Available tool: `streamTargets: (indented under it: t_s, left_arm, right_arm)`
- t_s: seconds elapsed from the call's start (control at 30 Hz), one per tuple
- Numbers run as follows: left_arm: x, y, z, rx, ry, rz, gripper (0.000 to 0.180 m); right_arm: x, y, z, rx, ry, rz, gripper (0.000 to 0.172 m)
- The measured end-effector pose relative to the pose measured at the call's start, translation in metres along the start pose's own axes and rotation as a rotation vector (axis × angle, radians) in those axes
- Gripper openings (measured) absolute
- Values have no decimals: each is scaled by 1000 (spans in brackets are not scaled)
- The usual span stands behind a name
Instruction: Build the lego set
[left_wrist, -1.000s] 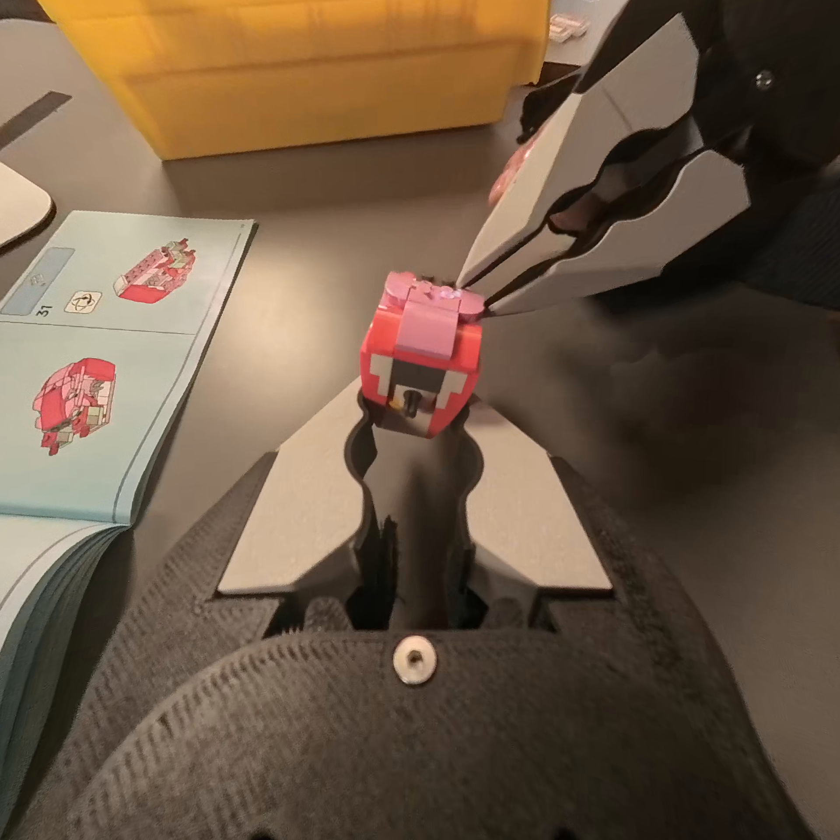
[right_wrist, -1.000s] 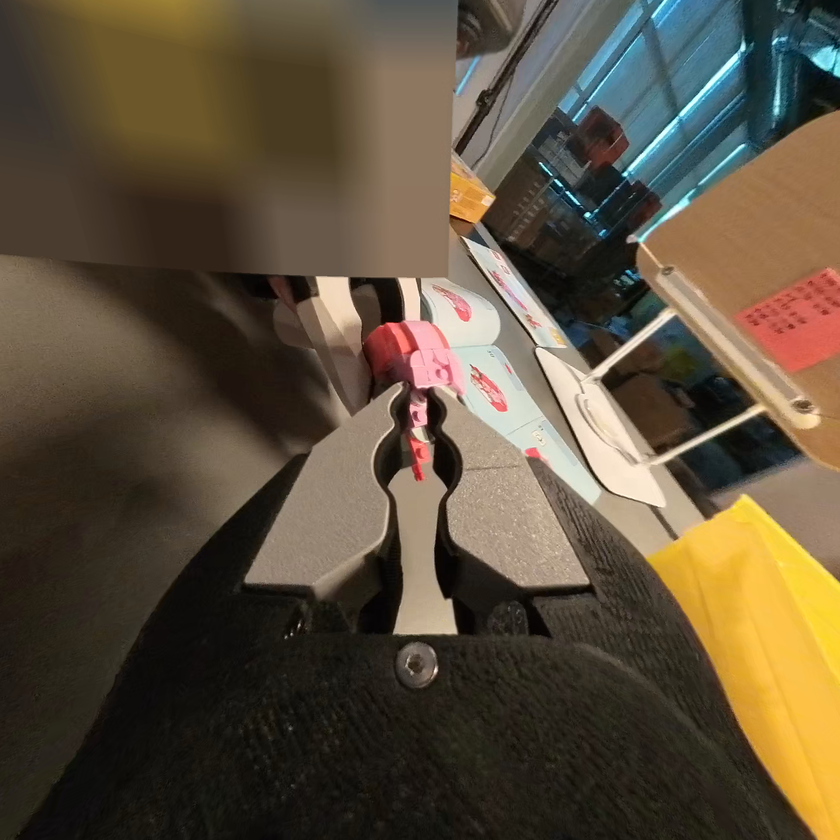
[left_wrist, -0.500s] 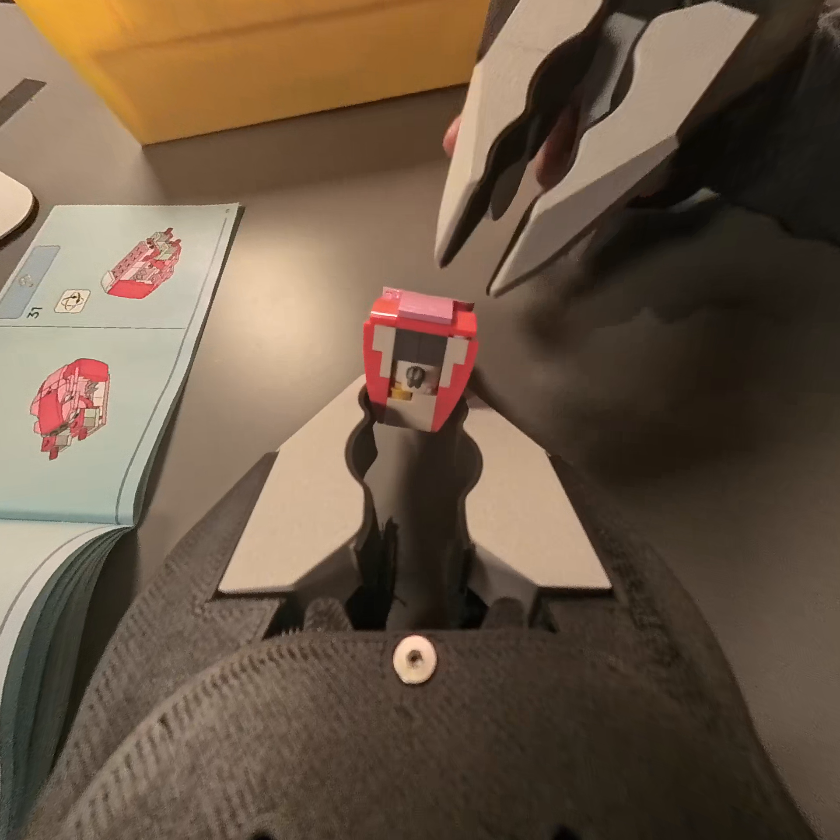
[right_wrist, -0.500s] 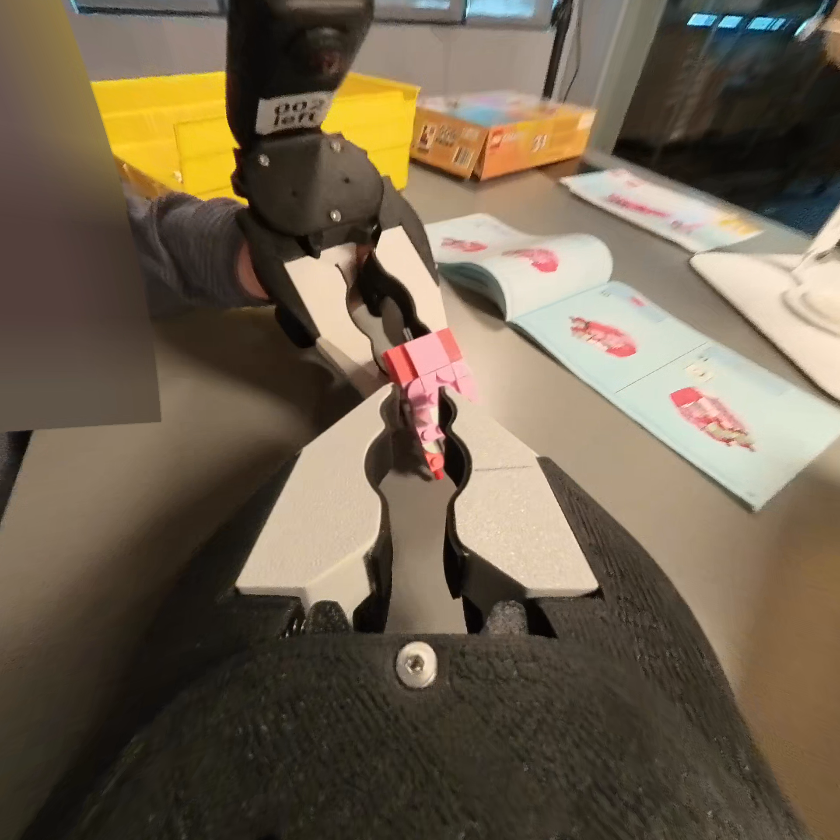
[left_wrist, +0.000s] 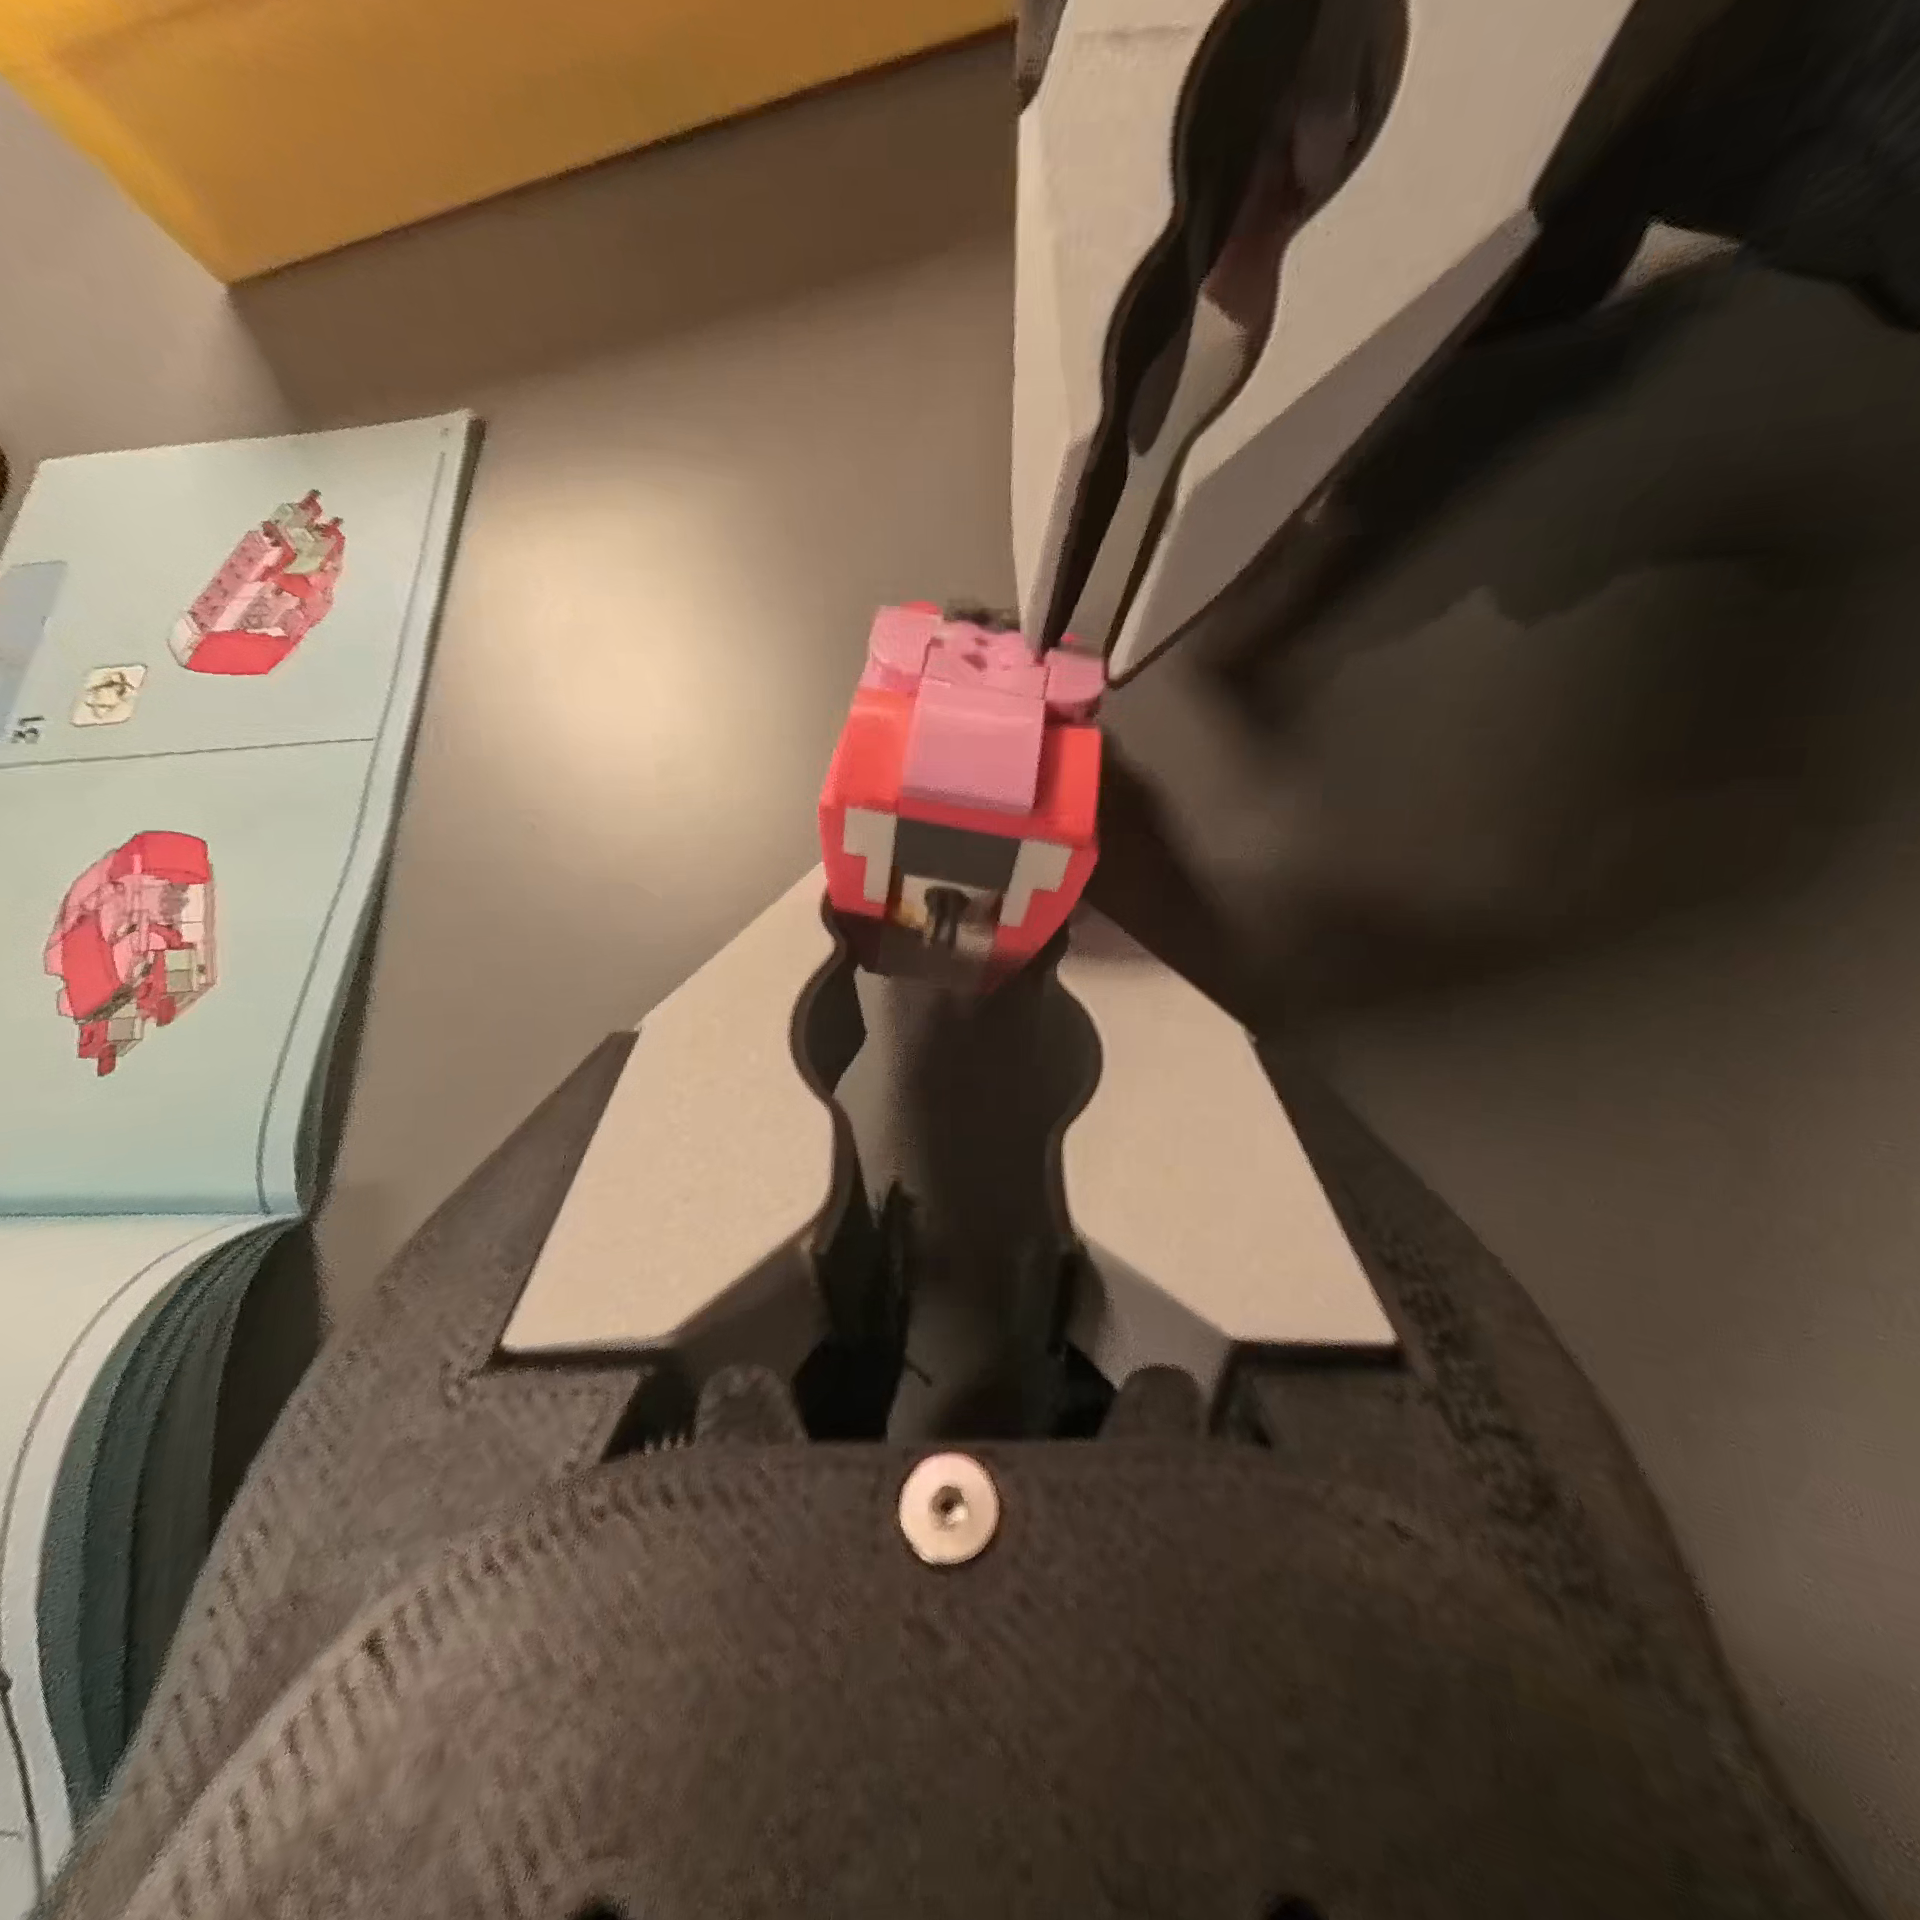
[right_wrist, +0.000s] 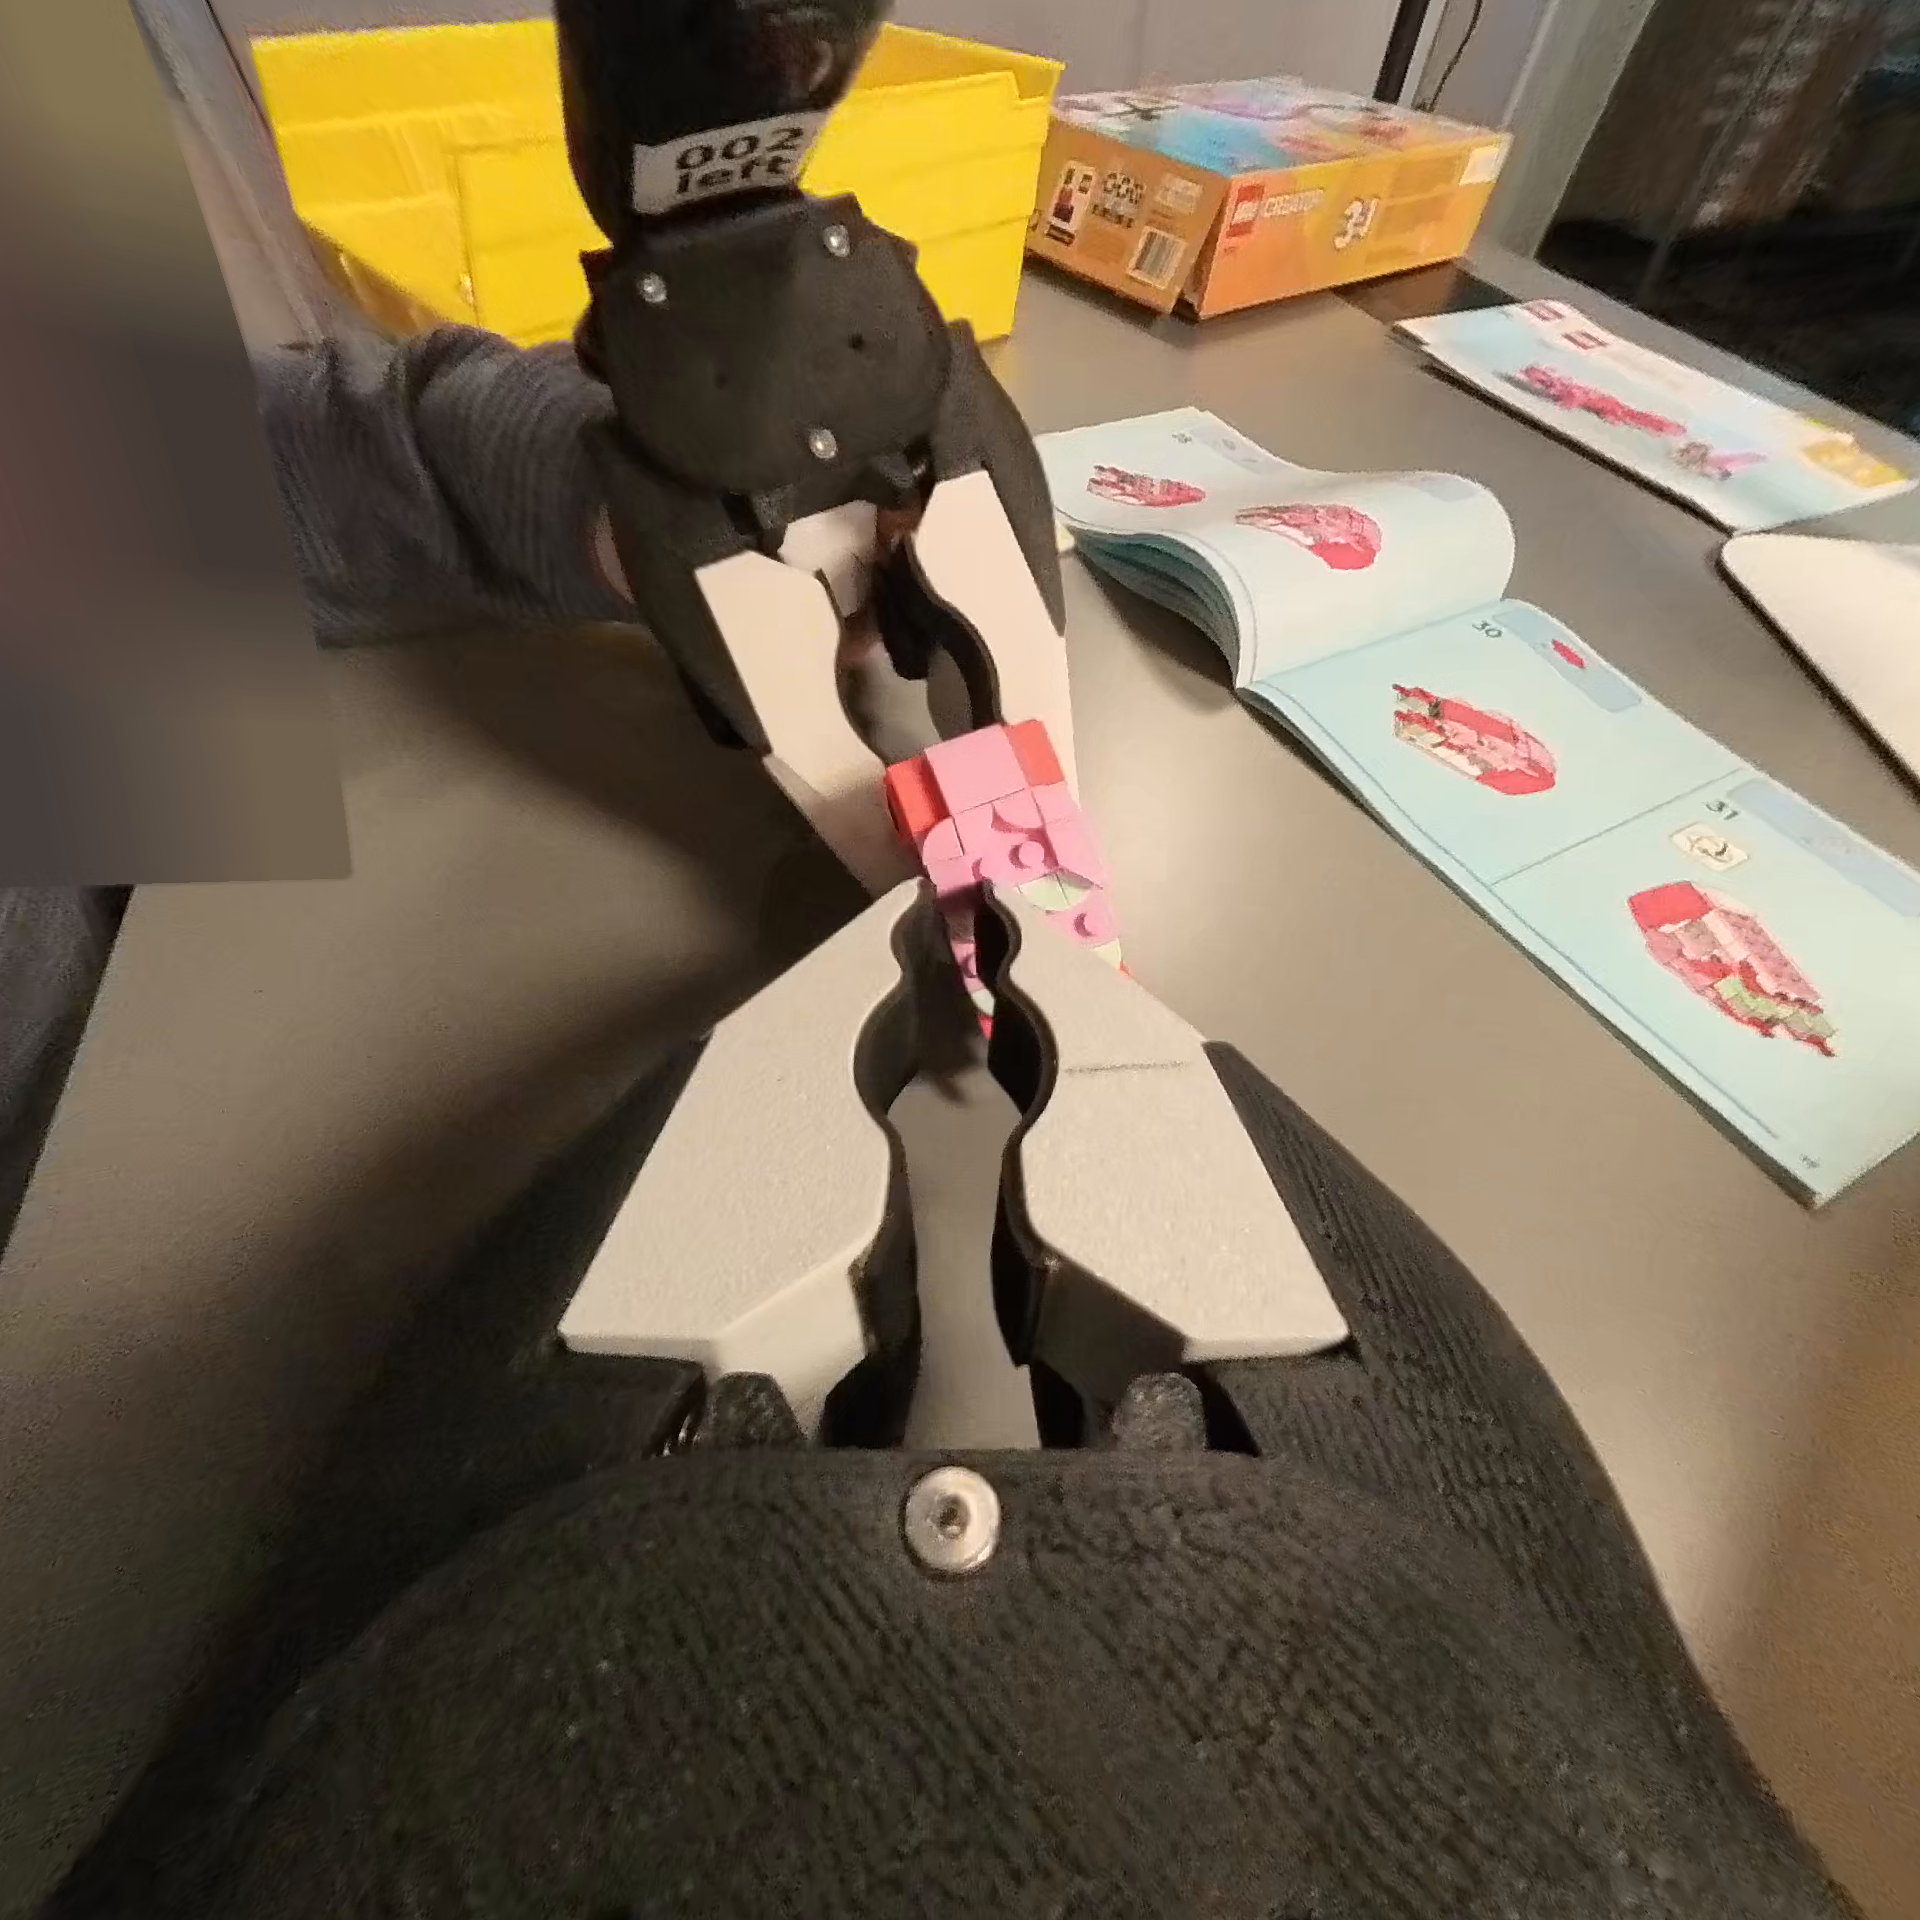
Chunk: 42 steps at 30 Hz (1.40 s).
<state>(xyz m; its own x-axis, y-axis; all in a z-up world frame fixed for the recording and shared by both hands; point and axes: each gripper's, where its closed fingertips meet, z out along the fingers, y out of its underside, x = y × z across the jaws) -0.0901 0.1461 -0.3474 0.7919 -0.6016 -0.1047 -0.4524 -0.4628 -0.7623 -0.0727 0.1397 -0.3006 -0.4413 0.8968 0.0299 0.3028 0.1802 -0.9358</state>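
Left gripper (left_wrist: 961, 940): we see it clamped on the red end of 1 red-and-pink brick model (left_wrist: 961, 810), above the table (left_wrist: 644, 582).
Right gripper (right_wrist: 951, 914): pinching the model's pink end, apparently.
Axis: model's length runs between both.

Your two grippers meet head-on over the table (right_wrist: 1351, 831), the left gripper (right_wrist: 925, 800) clamped on the brick model (right_wrist: 997, 831) and the right gripper (right_wrist: 956, 914) pinching its near end, so nothing passes between them. On the right gripper's right, the open booklet (right_wrist: 1507, 748) covers the table; behind stand the yellow bin (right_wrist: 935, 156) and a box (right_wrist: 1268, 197). The near left of the table lies bare in the right wrist view.
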Motion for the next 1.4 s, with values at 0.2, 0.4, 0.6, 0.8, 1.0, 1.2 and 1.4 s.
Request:
streamTargets:
  t_s: [0.2,0.4,0.6,0.8,1.0,1.2,1.4]
  left_arm:
    - [5,-2,0,8,34,-25,29]
    - [8,-5,0,23,63,-49,28]
    - [12,-4,2,10,72,-43,27]
    - [12,-2,2,-5,90,-75,26]
    - [19,-24,-5,141,61,23,57]
    - [20,-13,5,41,87,1,43]
    - [20,-13,5,39,72,16,43]
  right_arm:
    - [-2,-4,-3,34,16,-54,4]
    - [-6,-12,-5,94,-11,-43,4]
    - [-9,-15,-6,116,-46,-33,3]
    - [-9,-14,-4,93,37,-123,4]
    - [-12,-13,-3,90,-6,-109,4]
    - [-14,-7,3,39,-36,-58,4]
    - [-13,-2,2,5,-51,38,12]
